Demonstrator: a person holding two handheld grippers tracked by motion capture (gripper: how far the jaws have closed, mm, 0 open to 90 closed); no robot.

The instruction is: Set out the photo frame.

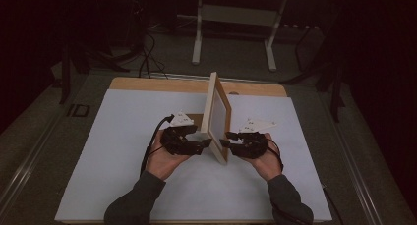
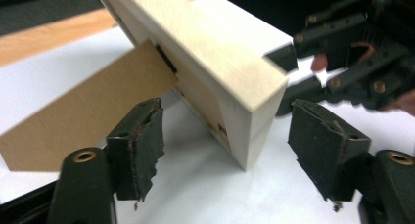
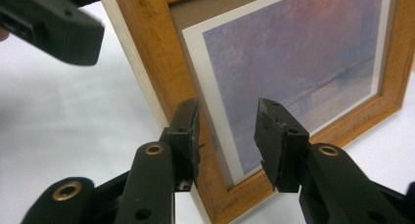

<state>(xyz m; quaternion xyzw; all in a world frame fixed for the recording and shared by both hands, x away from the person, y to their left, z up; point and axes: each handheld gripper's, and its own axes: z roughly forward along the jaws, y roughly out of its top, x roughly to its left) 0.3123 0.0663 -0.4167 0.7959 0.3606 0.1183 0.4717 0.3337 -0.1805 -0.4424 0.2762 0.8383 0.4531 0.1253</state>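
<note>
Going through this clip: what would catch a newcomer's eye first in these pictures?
A wooden picture frame stands upright on edge at the middle of the white table mat, propped by its cardboard back stand. The left gripper and right gripper flank its near corner, both with jaws apart. The right gripper view shows a hazy purple painting in the frame.

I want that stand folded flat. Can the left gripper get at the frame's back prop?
Probably yes: the left gripper is open behind the frame, and the cardboard prop juts out just past one jaw, nothing between.
</note>
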